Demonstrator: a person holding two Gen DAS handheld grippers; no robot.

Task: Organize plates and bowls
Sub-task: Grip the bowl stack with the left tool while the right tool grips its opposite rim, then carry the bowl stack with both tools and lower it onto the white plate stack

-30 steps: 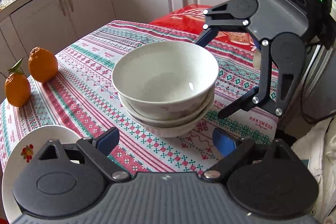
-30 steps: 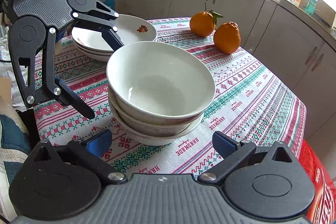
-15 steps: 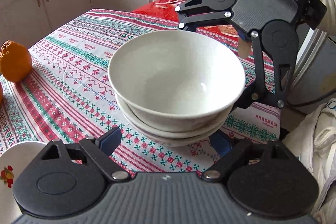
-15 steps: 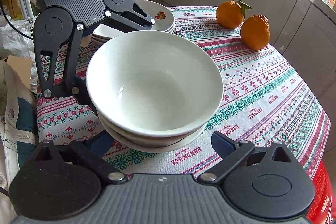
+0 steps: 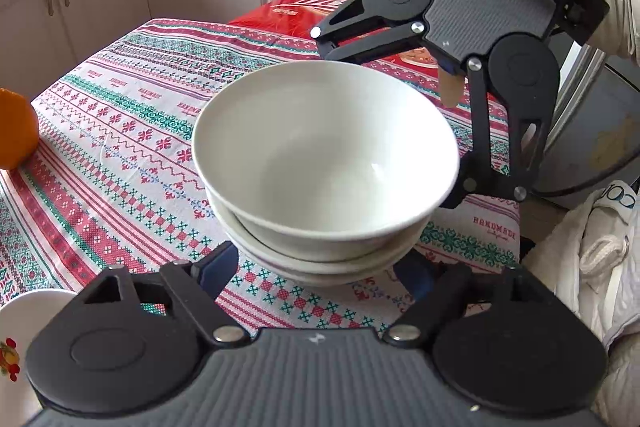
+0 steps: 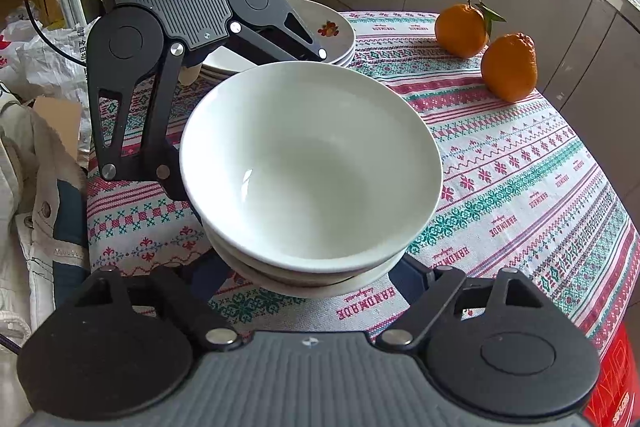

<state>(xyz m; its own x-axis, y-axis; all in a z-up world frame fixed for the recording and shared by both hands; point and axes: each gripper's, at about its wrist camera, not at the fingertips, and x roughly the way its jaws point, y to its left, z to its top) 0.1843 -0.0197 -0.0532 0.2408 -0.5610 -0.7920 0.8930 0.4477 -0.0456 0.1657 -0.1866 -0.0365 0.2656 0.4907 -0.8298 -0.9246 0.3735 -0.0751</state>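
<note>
Now my left gripper and right gripper are open wide around the stack of white round bowls at twelve o'clock. Next, I think, squeeze gently and lift together.

I see table under striped red-green-white embroidered cloth. Directly on it: stack of white ceramic bowls near my edge, stack of white flower-printed plates beyond it, two oranges touching each other, well apart from bowls.
</note>
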